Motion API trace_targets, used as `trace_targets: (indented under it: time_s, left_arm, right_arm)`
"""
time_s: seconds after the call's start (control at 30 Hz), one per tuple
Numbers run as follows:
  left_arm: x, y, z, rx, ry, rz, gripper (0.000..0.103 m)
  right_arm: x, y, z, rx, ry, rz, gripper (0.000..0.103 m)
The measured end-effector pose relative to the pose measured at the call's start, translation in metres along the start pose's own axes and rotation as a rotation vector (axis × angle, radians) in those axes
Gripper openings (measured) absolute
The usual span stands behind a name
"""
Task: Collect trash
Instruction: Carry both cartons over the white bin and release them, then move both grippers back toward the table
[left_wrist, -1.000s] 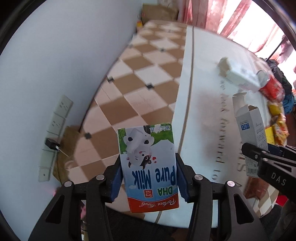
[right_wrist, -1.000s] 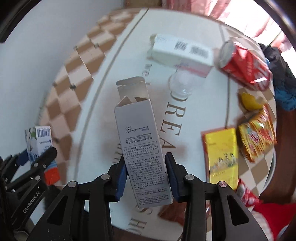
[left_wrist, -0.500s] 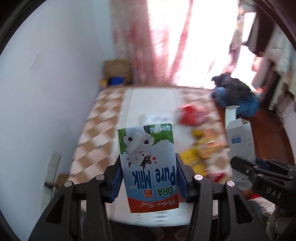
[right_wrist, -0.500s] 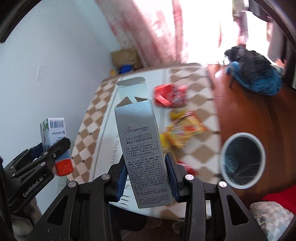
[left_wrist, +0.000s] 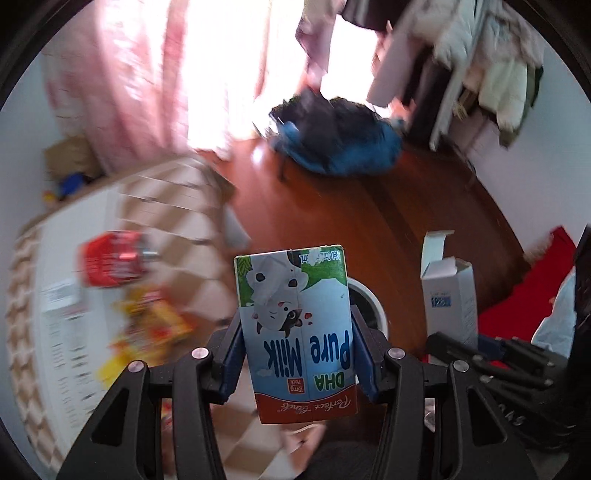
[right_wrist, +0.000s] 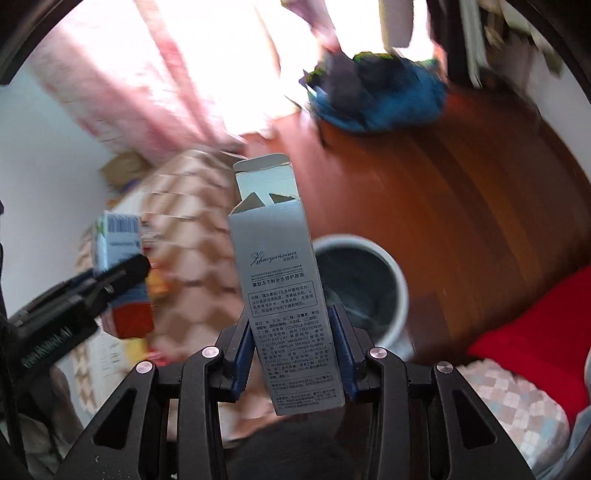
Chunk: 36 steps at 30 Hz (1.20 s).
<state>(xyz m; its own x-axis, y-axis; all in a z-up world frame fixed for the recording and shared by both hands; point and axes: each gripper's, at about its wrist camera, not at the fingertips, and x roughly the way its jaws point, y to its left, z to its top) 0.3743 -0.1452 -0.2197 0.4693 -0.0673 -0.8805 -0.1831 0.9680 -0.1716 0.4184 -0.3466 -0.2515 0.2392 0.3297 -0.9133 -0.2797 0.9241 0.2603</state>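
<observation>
My left gripper (left_wrist: 297, 352) is shut on an upside-down DHA Pure Milk carton (left_wrist: 297, 328), held in the air. My right gripper (right_wrist: 291, 350) is shut on a tall silver cosmetics box (right_wrist: 280, 288) whose top flap stands open. A round white-rimmed trash bin (right_wrist: 364, 291) with a dark liner stands on the wooden floor just behind and right of the silver box. In the left wrist view the trash bin (left_wrist: 371, 306) shows partly behind the carton, and the silver box (left_wrist: 448, 295) is to the right. The milk carton (right_wrist: 122, 273) appears at the left of the right wrist view.
A checked tablecloth table (left_wrist: 173, 225) at the left carries a red can (left_wrist: 110, 258) and yellow snack wrappers (left_wrist: 155, 325). A blue and dark bundle (right_wrist: 376, 96) lies on the wooden floor. Red fabric (right_wrist: 535, 325) lies at right. Pink curtains (left_wrist: 122, 85) hang behind.
Both grippers have swung right, away from the table and toward the floor. The trash bin now sits close in front of the silver box and behind the milk carton. Both grips are unchanged.
</observation>
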Motion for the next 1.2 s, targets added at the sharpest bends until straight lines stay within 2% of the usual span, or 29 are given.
trace_targets:
  time_s: [0.13, 0.33, 0.4, 0.43, 0.47, 0.5, 0.53, 0.57, 0.6, 0.63, 0.7, 0.87, 1.07, 1.2]
  left_arm:
    - [0.085, -0.026, 0.019, 0.009, 0.146, -0.051, 0.048]
    - [0.168, -0.039, 0.016, -0.005, 0.325, -0.062, 0.05]
    - [0.181, -0.039, 0.014, -0.015, 0.361, -0.04, 0.057]
    - [0.186, -0.037, 0.012, -0.02, 0.369, -0.027, 0.067]
    - [0.186, -0.037, 0.009, -0.021, 0.373, -0.013, 0.083]
    - [0.186, -0.036, 0.008, -0.021, 0.374, -0.002, 0.09]
    - [0.186, -0.035, 0.006, -0.018, 0.375, 0.014, 0.095]
    - [0.183, -0.036, 0.004, -0.014, 0.373, 0.027, 0.095]
    - [0.181, -0.036, 0.002, -0.008, 0.368, 0.05, 0.095]
    - [0.177, -0.034, 0.0, -0.003, 0.361, 0.077, 0.096]
    - [0.18, -0.032, 0.002, 0.003, 0.348, 0.111, 0.096]
    - [0.165, -0.021, -0.011, 0.012, 0.324, 0.215, 0.096]
    - [0.144, -0.018, -0.026, 0.012, 0.308, 0.226, 0.096]
    - [0.123, -0.02, -0.031, 0.011, 0.285, 0.223, 0.096]
  right_arm:
    - [0.055, -0.061, 0.005, 0.107, 0.106, -0.006, 0.041]
    - [0.123, -0.109, 0.005, 0.181, 0.206, -0.006, 0.041]
    - [0.148, -0.115, 0.011, 0.193, 0.239, 0.002, 0.041]
    - [0.154, -0.116, 0.009, 0.201, 0.254, 0.011, 0.042]
    - [0.162, -0.12, 0.008, 0.206, 0.262, 0.016, 0.042]
    - [0.167, -0.118, 0.009, 0.201, 0.268, 0.013, 0.044]
    - [0.171, -0.118, 0.009, 0.196, 0.269, 0.01, 0.06]
    - [0.174, -0.118, 0.01, 0.196, 0.266, 0.004, 0.07]
    - [0.177, -0.118, 0.011, 0.196, 0.266, -0.008, 0.086]
    - [0.177, -0.117, 0.01, 0.194, 0.263, -0.013, 0.092]
    - [0.177, -0.113, 0.009, 0.176, 0.259, -0.052, 0.098]
    - [0.167, -0.098, 0.004, 0.107, 0.256, -0.155, 0.099]
    - [0.139, -0.081, -0.007, 0.068, 0.237, -0.219, 0.099]
    - [0.114, -0.073, -0.014, 0.065, 0.213, -0.209, 0.099]
